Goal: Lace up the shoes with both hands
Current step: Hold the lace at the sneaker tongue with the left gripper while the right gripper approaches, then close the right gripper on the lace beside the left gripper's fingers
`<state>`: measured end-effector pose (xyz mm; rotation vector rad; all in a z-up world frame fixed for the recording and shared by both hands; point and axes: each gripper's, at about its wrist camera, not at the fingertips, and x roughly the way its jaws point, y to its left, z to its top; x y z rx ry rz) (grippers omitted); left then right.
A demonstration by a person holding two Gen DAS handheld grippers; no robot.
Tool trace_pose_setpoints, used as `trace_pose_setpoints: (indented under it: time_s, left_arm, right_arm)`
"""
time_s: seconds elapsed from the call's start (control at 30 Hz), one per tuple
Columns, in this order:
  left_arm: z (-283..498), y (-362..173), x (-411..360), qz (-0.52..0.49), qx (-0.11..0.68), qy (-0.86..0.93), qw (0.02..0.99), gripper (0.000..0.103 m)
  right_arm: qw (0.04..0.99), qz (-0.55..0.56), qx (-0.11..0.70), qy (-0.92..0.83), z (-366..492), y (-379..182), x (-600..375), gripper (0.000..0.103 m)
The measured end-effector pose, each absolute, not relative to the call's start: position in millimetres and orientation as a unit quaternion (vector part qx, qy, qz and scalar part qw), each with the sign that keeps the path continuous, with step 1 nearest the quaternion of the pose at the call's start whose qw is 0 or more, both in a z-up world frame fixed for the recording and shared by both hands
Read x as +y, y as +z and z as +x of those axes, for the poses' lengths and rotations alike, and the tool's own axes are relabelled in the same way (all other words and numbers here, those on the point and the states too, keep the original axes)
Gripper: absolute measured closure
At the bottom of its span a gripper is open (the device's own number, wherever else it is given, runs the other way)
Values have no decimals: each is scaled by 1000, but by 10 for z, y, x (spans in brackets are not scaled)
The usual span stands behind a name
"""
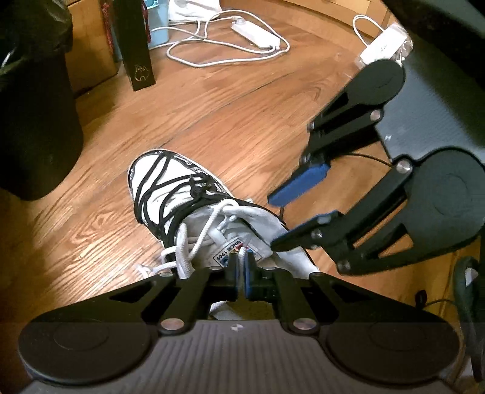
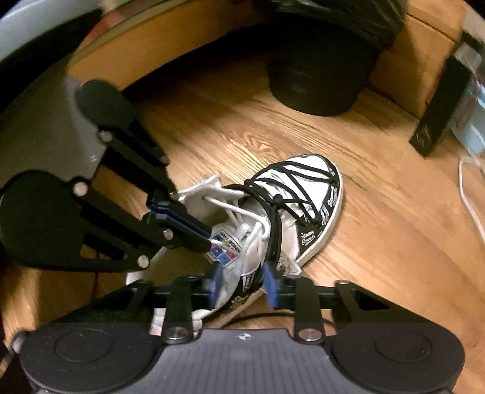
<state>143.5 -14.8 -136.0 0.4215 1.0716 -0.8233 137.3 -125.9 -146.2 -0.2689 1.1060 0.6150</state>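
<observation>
Warm brown wooden plank floor [image 1: 230, 109]: bold grain, smooth, with a low sheen. White-and-black high-top shoe [image 1: 169, 194]: smooth, faintly glossy white upper, black printed rubbery edge; woven white cloth lace [image 1: 209, 230]; thin black elastic-looking cord [image 1: 157, 181] criss-crossed over the toe. My left tongs [image 1: 241, 266]: matt black plastic links, bright metal rivets, blue rubbery pads [image 1: 249, 272], ribbed grey body. My right tongs [image 2: 242, 282]: the same make. White power strip [image 1: 254, 35]: glossy plastic, smooth white cable. Tall black box [image 1: 135, 45]: matt card. Black bin liner [image 2: 336, 18]: crinkled, shiny film.
</observation>
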Motion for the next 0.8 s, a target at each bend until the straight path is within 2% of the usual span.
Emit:
trace_pose_setpoints:
  time_s: [0.2,0.3,0.43,0.67,0.8]
  left_arm:
    - [1466,-1287,-121,178,486,-378,767,99]
    - [1479,-1277,-103,172,485,-379,769,99]
    - [1506,-1293,-108,176,486,-383,766,99]
    - [1476,-1248,-114,176,479,-395,764,99]
    - [1489,-1247,-103,168,476,-396,767,99]
  right_arm:
    - [797,-14,548,255,1540,-1479,-1498,74]
    - [792,21,553,256,1560,-1518,-1557,81]
    - [791,69,554,249,1553,-1558,-1658,81]
    - [745,247,582,212,1640,-1753,-2042,79]
    - [731,282,586,208,1651,-1797,-2127,79]
